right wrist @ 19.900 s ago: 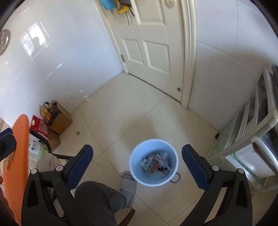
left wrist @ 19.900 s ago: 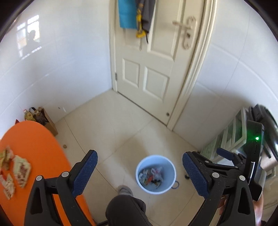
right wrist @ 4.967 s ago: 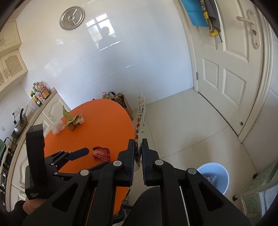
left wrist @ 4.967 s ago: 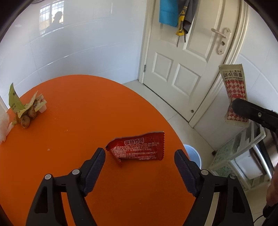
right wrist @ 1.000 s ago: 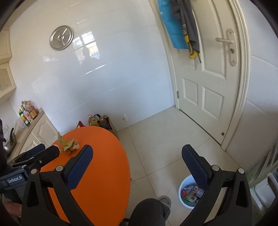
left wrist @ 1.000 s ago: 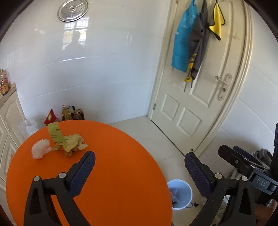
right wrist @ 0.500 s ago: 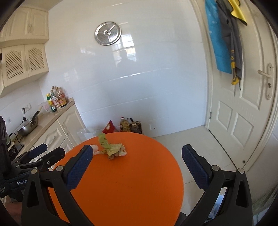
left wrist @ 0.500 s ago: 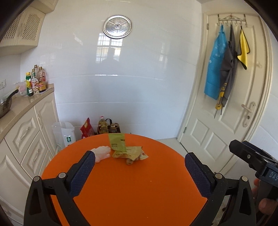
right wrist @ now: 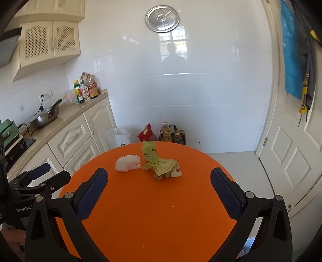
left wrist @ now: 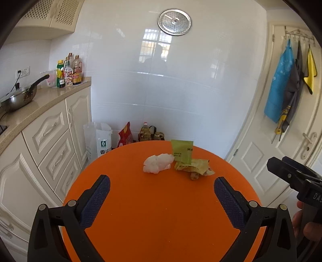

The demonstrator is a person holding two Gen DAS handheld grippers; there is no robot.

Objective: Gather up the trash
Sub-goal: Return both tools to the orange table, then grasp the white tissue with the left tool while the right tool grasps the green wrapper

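Both wrist views face orange table (left wrist: 161, 211) — near, overlapping.

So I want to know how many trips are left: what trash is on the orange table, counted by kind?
White crumpled tissue: 1
Green packet standing upright: 1
Yellowish wrapper heap with scraps, individual pieces too tangled to separate: 1
Total: 3 on the orange table

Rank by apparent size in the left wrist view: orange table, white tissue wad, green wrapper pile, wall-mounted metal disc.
1. orange table
2. green wrapper pile
3. white tissue wad and wall-mounted metal disc: look alike, and the disc is farther away, so unranked.
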